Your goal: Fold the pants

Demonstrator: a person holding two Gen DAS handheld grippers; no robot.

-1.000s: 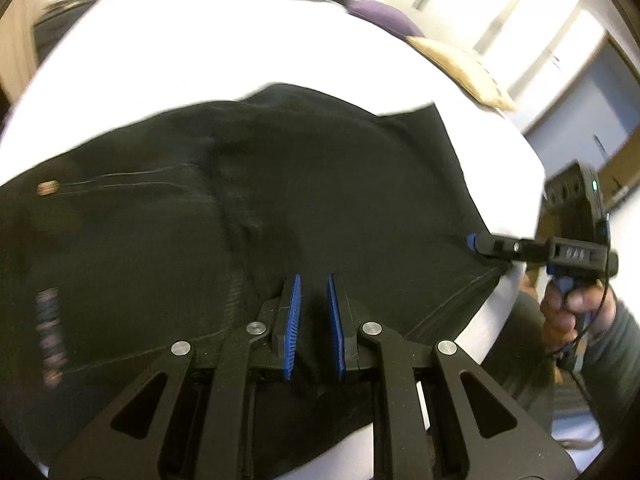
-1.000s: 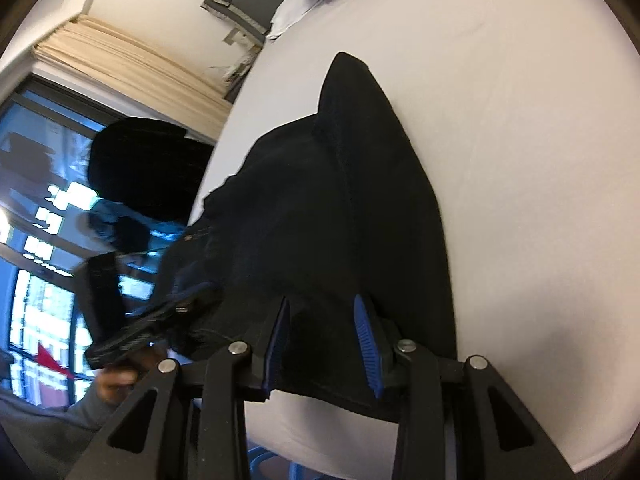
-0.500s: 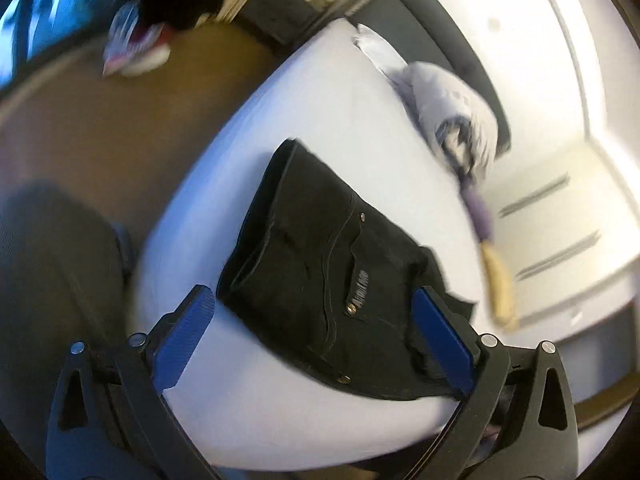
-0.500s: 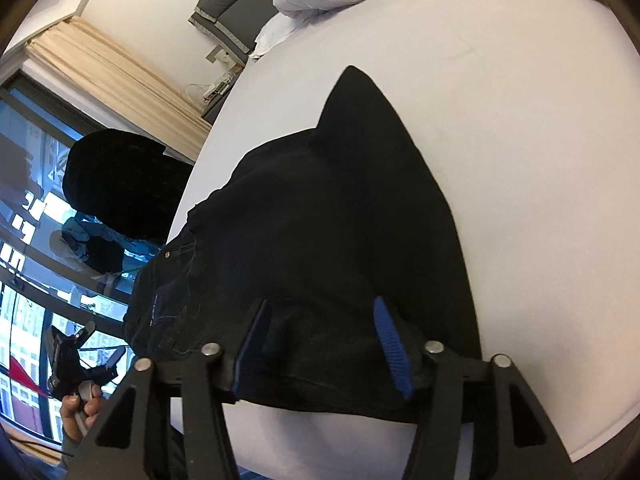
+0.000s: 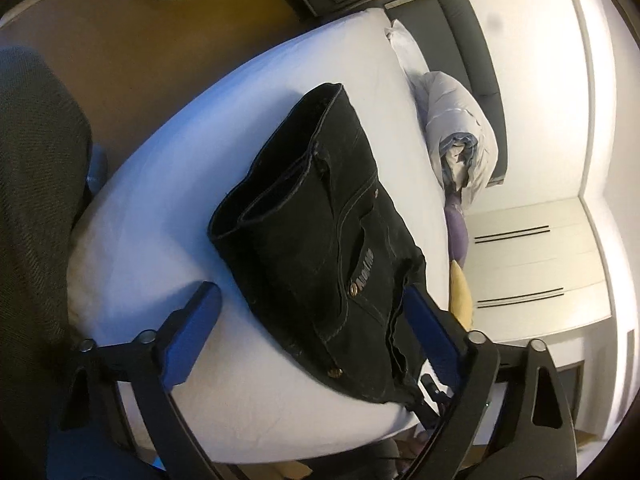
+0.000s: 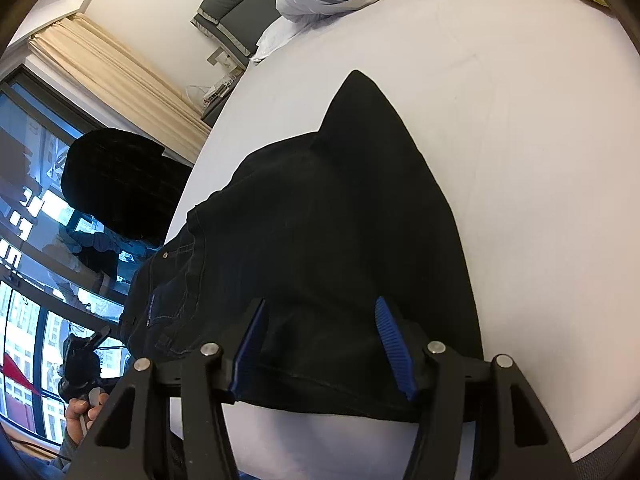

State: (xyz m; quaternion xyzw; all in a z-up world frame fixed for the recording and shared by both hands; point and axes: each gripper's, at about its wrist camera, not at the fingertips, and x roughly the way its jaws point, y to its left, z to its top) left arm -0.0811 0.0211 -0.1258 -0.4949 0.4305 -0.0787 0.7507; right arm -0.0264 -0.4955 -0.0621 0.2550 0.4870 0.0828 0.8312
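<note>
Although the black pants [image 5: 320,240] already lie as a compact bundle on the white bed [image 5: 168,208], the fold looks unfinished — the waistband gapes open at the far end from the left gripper [image 5: 312,332], and one edge trails off the mattress beside its right finger. That gripper hangs above the bundle with nothing pressed between its jaws, which are narrowing slightly from a wide spread. Seen from the other side, the right gripper [image 6: 320,344] stands part-open over the near hem of the pants [image 6: 332,240], pads apart from the cloth as far as the dark fabric lets one judge. Remaining work, by estimate: one more fold and a squaring of the edges.
</note>
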